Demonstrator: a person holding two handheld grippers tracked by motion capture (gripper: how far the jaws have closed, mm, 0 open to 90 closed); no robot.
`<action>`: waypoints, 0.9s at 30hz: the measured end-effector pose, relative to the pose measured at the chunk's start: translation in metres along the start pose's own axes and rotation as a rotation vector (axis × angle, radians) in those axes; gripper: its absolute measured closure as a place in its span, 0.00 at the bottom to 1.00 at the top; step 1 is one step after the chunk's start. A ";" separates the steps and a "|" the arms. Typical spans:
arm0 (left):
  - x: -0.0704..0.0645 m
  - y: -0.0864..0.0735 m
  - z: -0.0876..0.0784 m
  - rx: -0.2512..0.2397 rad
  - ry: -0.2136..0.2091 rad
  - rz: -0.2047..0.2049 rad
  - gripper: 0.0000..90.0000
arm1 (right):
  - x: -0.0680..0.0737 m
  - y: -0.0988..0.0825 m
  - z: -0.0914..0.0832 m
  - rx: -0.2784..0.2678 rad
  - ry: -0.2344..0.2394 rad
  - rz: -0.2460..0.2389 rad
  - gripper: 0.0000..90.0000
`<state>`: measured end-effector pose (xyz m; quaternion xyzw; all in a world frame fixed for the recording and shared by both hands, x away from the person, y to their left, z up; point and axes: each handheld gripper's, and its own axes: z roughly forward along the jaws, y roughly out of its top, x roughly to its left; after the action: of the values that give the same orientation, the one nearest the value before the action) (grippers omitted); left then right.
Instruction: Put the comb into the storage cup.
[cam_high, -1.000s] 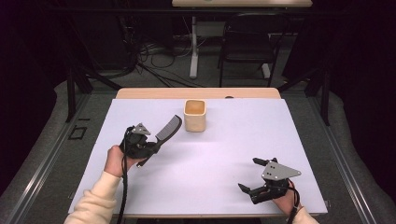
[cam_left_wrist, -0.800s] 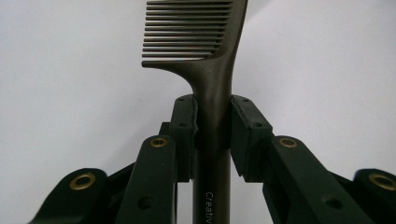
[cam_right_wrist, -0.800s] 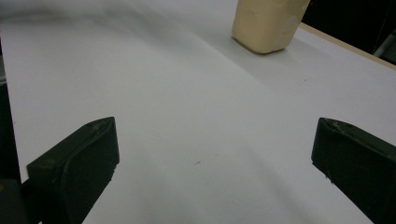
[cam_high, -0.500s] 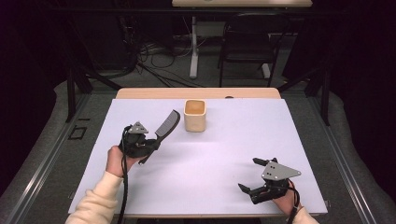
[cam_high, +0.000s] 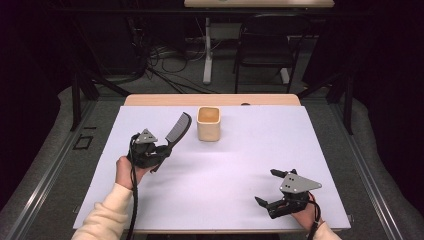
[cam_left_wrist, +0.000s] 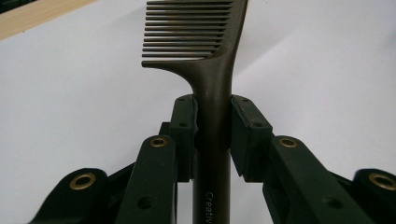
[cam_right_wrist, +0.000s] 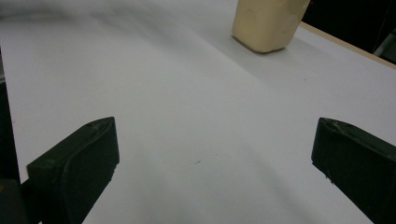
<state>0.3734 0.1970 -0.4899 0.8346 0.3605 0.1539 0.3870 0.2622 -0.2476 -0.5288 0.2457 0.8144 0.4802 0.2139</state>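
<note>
Nothing moved: left gripper (cam_high: 161, 150) still clamps 1 comb (cam_high: 179, 128); right gripper (cam_high: 269, 189) spread, empty; 1 cup (cam_high: 208, 123).

The white tabletop (cam_high: 225, 170) is evenly and brightly lit from above, while the room behind it falls into deep dark; shadows are soft and short, a faint one lying just beside the left tongs (cam_high: 162, 150); in the left gripper view the comb (cam_left_wrist: 212, 70) between the tongs is sharp; in the right gripper view the cup (cam_right_wrist: 268, 21) beyond the tongs is soft and the far tabletop hazy.
</note>
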 end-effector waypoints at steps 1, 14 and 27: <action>0.000 0.000 0.000 -0.006 0.003 -0.001 0.80 | 0.000 0.000 0.000 0.001 -0.001 -0.001 0.00; 0.002 0.002 0.004 -0.054 0.024 -0.006 0.80 | 0.000 0.000 0.001 0.002 -0.002 0.006 0.00; 0.004 0.007 0.006 -0.109 0.042 0.001 0.80 | 0.001 0.000 0.001 0.004 -0.001 0.005 0.00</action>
<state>0.3830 0.1938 -0.4881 0.8090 0.3593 0.1907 0.4243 0.2626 -0.2463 -0.5294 0.2485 0.8147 0.4789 0.2124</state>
